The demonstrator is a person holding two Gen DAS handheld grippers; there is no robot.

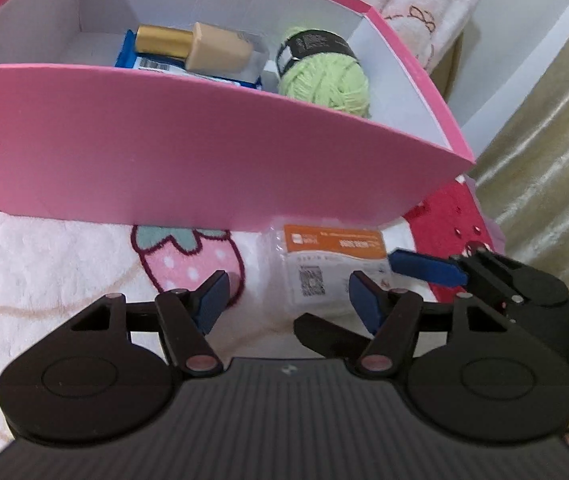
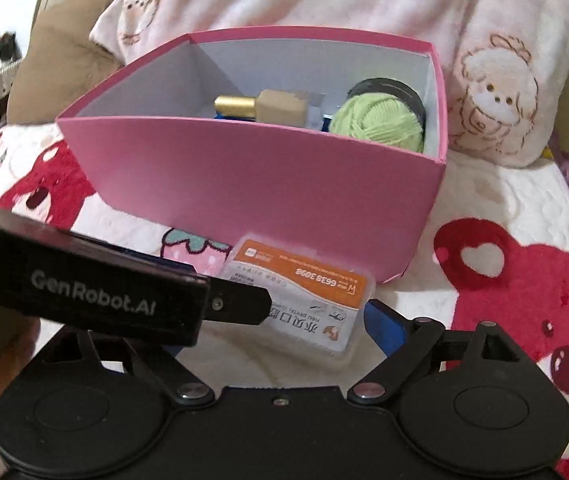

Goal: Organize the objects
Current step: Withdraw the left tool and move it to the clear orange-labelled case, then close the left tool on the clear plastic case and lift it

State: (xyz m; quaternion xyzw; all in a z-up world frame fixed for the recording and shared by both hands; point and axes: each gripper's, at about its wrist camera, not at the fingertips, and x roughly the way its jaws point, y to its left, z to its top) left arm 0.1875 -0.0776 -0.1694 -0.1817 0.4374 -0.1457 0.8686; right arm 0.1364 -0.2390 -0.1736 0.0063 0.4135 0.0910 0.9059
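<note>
Pink box holds green yarn, open-topped.

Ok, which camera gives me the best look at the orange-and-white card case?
Right wrist: the card case shows nearly whole, label readable, just ahead of the pink box. Left wrist shows it blurrier, partly tucked under the box.
</note>
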